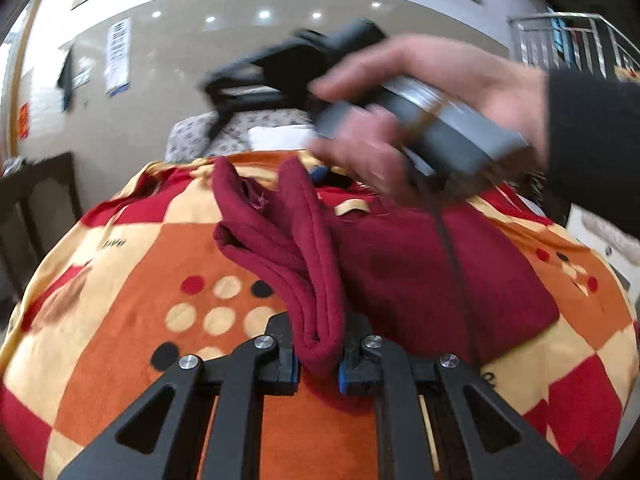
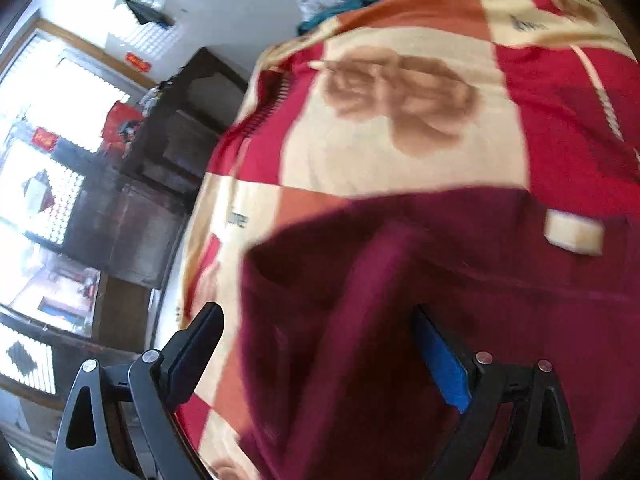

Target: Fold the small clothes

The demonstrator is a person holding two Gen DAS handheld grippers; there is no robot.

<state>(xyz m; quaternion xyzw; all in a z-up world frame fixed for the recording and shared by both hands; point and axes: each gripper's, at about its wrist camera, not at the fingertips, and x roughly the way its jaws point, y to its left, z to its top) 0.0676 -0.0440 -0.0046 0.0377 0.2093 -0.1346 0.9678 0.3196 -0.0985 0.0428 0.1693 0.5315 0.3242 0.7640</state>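
Observation:
A dark red garment [image 1: 400, 264] lies on the checked blanket [image 1: 120, 280]. One long fold of it rises toward the left wrist view's bottom edge. My left gripper [image 1: 318, 354] is shut on the near end of that fold. A person's hand [image 1: 400, 112] holds my right gripper [image 1: 240, 80], blurred, above the garment's far side. In the right wrist view my right gripper [image 2: 320, 352] stands wide open over the dark red garment [image 2: 400, 280], whose cloth lies between the fingers without being pinched. A cream label [image 2: 574, 236] shows on the garment.
The blanket [image 2: 360, 152] covers a bed. A dark wooden cabinet [image 2: 152, 184] stands beside the bed, with a bright window [image 2: 48, 80] behind it. A floral pillow [image 1: 208, 132] and a teal cloth [image 2: 340, 8] lie at the bed's far end. A metal rail [image 1: 560, 40] is at upper right.

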